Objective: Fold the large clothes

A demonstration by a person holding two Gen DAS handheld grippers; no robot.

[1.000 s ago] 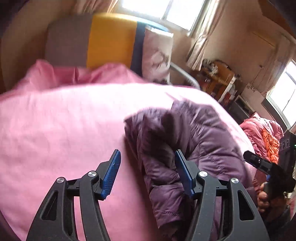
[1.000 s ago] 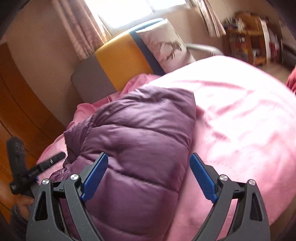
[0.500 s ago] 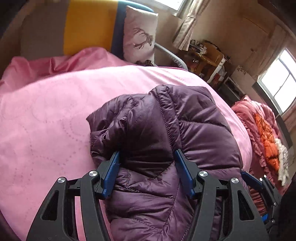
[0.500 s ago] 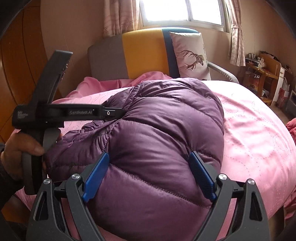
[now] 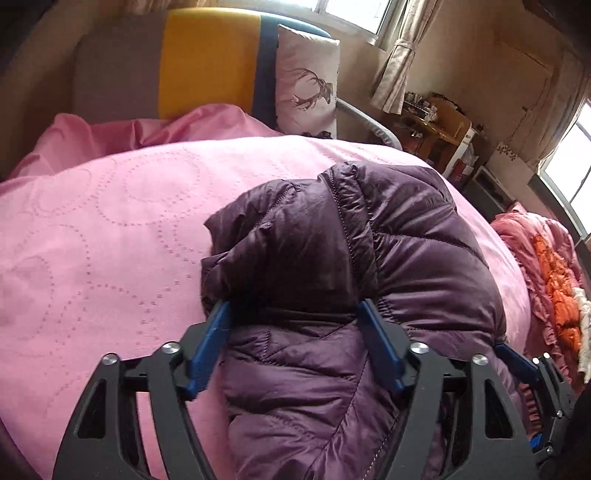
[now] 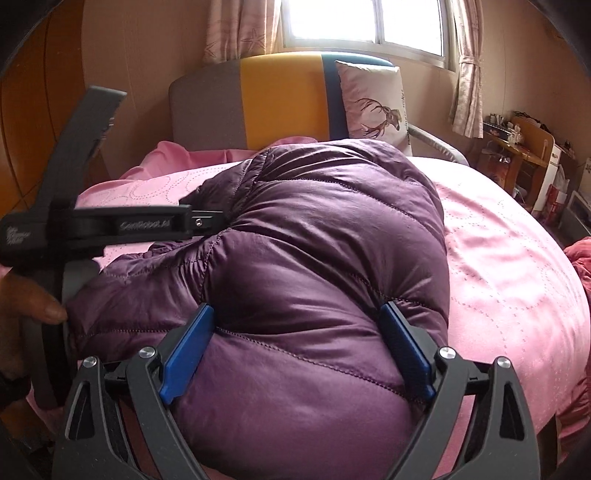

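My left gripper (image 5: 295, 332) has just been opening its jaws, which straddle a bunched fold of the purple down jacket (image 5: 406, 251) on the pink bed (image 5: 92, 240).

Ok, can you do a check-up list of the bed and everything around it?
Surface: pink quilted bedspread, rumpled near the headboard.
Job's things: purple puffer jacket, bundled on the bedspread.
Clutter: pink and orange bedding heaped past the bedspread's edge.
Grippers: left gripper and right gripper both open, jaws just been opening, jacket bulging between each pair.
Cables: nothing seen.
Surroundings: deer cushion, window with curtains, cluttered wooden desk.
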